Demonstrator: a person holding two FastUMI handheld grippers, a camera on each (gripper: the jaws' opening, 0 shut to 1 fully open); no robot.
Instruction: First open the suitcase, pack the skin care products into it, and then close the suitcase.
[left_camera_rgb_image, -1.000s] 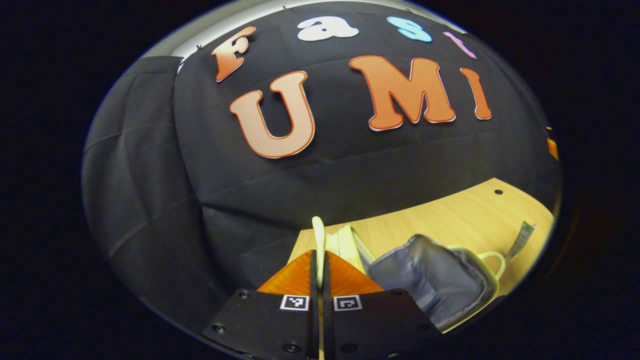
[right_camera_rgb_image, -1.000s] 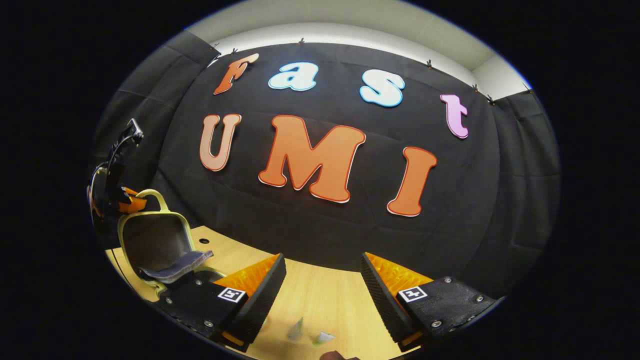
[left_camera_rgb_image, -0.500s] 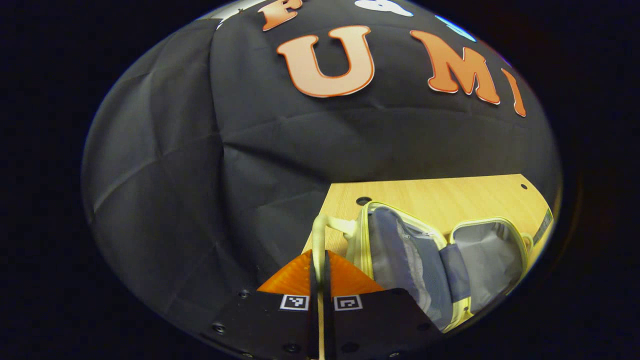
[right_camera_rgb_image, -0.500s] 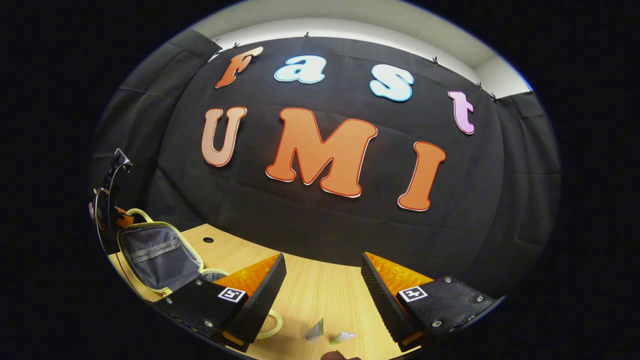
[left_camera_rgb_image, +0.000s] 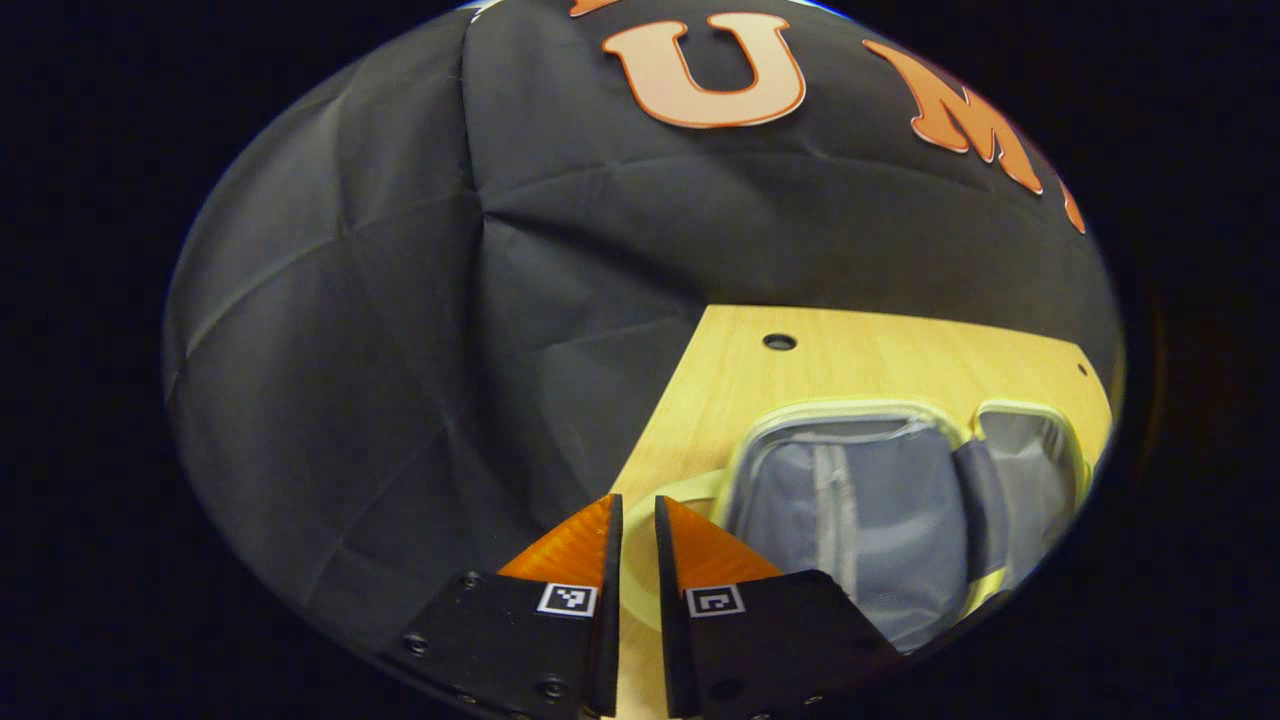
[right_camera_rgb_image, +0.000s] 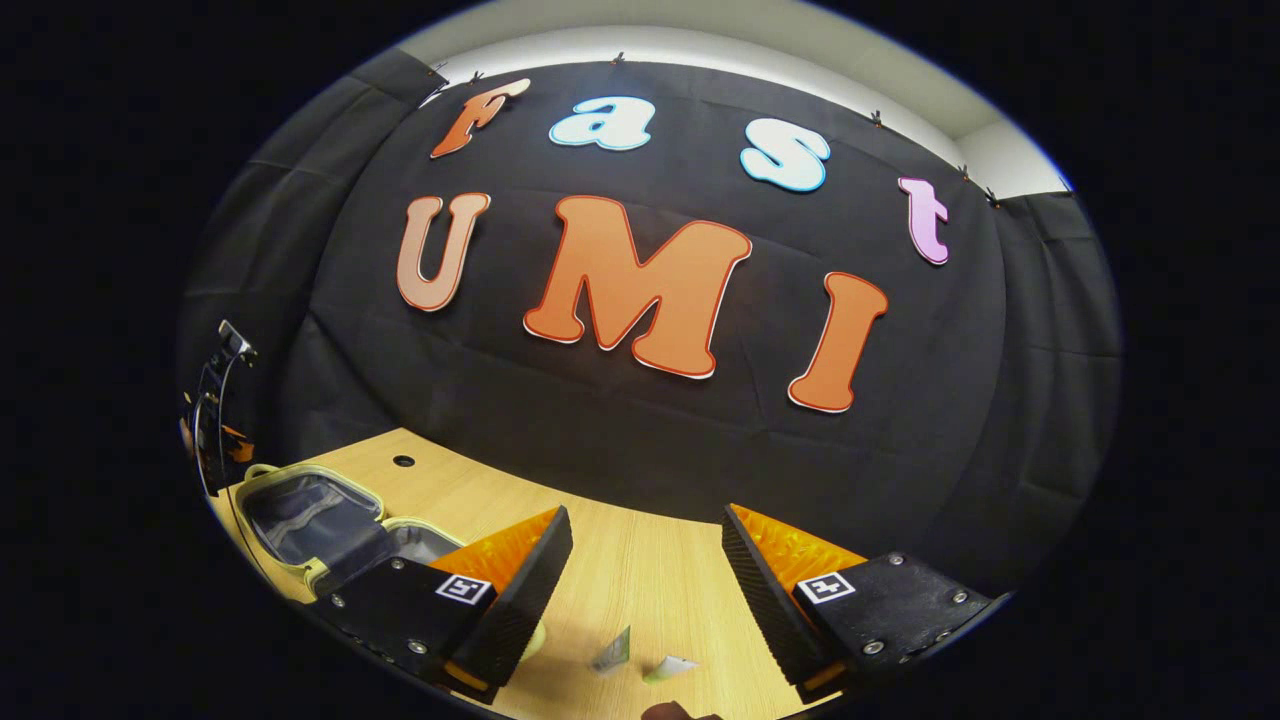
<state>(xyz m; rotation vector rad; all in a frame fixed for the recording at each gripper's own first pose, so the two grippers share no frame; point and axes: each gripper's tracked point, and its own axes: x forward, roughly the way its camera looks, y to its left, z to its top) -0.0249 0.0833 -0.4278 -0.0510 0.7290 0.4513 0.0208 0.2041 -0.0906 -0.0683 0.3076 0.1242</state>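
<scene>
In the left gripper view, your left gripper (left_camera_rgb_image: 637, 520) hangs low over the near left corner of the wooden worktop (left_camera_rgb_image: 880, 360); its fingers (left_camera_rgb_image: 570, 545) stand a narrow slit apart, clamped on nothing; the pale yellow handle (left_camera_rgb_image: 665, 495) of the suitcase (left_camera_rgb_image: 870, 500) loops across the gap between them and lies loose, though the fingers hide part of it, so you cannot be sure whether it brushes a tip. The suitcase lies flat and spread open on the worktop just right of the fingers; the nearer half shows a grey lining with a zipped pocket, the farther half (left_camera_rgb_image: 1030, 470) sits at the right edge of the view, and a grey strap joins the two. A small round hole (left_camera_rgb_image: 779, 342) marks the worktop behind the case, near the black cloth wall.

In the right gripper view, your right gripper (right_camera_rgb_image: 645, 560) hovers over the middle of the worktop (right_camera_rgb_image: 640, 570) with its fingers (right_camera_rgb_image: 520, 575) wide apart and nothing between them; the open suitcase (right_camera_rgb_image: 310, 515) lies far off to the left, its grey inside facing up, partly behind your left finger. Two small skin care sachets (right_camera_rgb_image: 640, 660) lie on the worktop below the gap in the fingers, close together; their print is too small to make out. Your other gripper (right_camera_rgb_image: 215, 420) shows at the far left edge, above the case.
</scene>
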